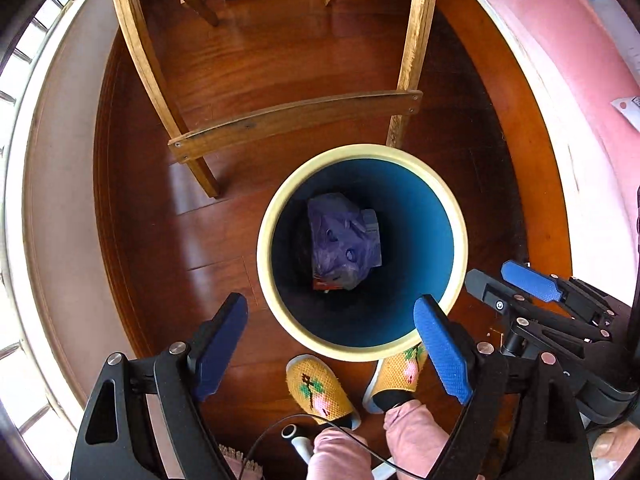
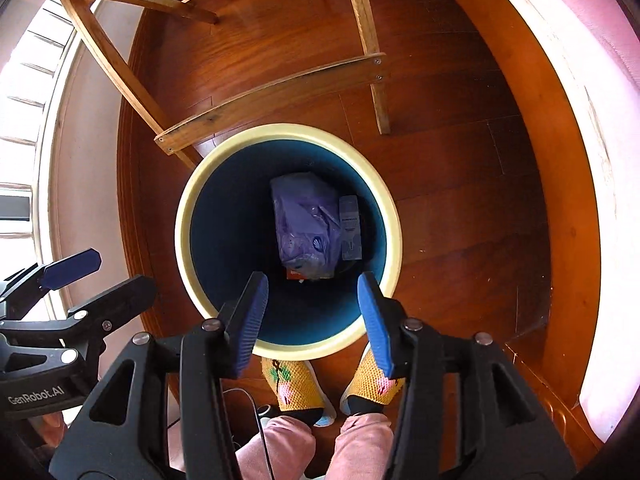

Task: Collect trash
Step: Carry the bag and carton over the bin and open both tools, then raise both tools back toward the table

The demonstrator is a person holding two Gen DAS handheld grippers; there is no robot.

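Observation:
A round bin [image 1: 264, 248] [image 2: 182, 236] with a cream rim and blue inside stands on the wooden floor. At its bottom lie a crumpled purple bag [image 1: 340, 240] [image 2: 306, 224], a small pale box [image 2: 349, 228] and an orange scrap [image 1: 326, 283]. Both grippers point down over the bin's near side. My left gripper [image 1: 332, 320] is open, with nothing between its blue pads. My right gripper [image 2: 312, 300] is open too, and empty. In the left wrist view the right gripper [image 1: 508, 284] shows at the right; in the right wrist view the left gripper [image 2: 104, 276] shows at the left.
A wooden chair frame [image 1: 292, 120] [image 2: 272, 92] stands just behind the bin. The person's feet in yellow embroidered slippers [image 1: 320, 388] [image 2: 292, 384] touch the bin's near rim. A pink-covered wall or furniture edge [image 1: 560, 60] curves along the right.

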